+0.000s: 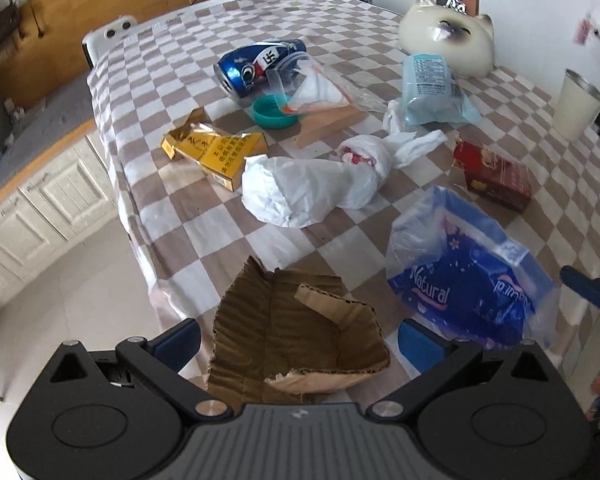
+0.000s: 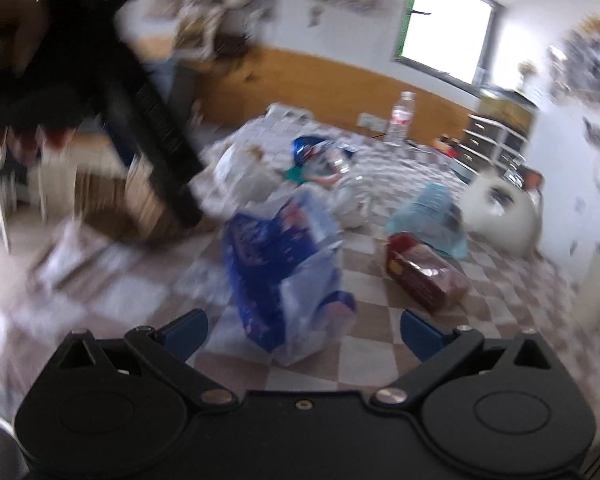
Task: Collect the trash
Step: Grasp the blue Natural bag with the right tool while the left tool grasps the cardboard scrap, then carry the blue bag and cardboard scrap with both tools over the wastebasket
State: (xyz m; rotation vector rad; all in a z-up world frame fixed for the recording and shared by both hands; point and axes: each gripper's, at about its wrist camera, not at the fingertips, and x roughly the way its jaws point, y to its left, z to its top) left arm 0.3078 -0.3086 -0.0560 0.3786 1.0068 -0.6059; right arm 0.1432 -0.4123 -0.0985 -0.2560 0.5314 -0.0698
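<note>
left gripper [image 1: 298,340] fingers apart, torn brown corrugated cardboard piece [image 1: 296,344] between them at the near edge of the checked-cloth bench [image 1: 220,240] | right gripper [image 2: 304,330] fingers apart over blue-and-clear "Natural" plastic wrapper [image 2: 284,264] | mid: crumpled white plastic bag [image 1: 308,180], yellow carton [image 1: 216,152], red box [image 1: 496,176] | far: crushed blue can [image 1: 256,66]

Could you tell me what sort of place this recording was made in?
Most likely a room in a home: a table under a checkered cloth strewn with trash, white panelled cabinets along one side, and a drawer unit by a window.
</note>
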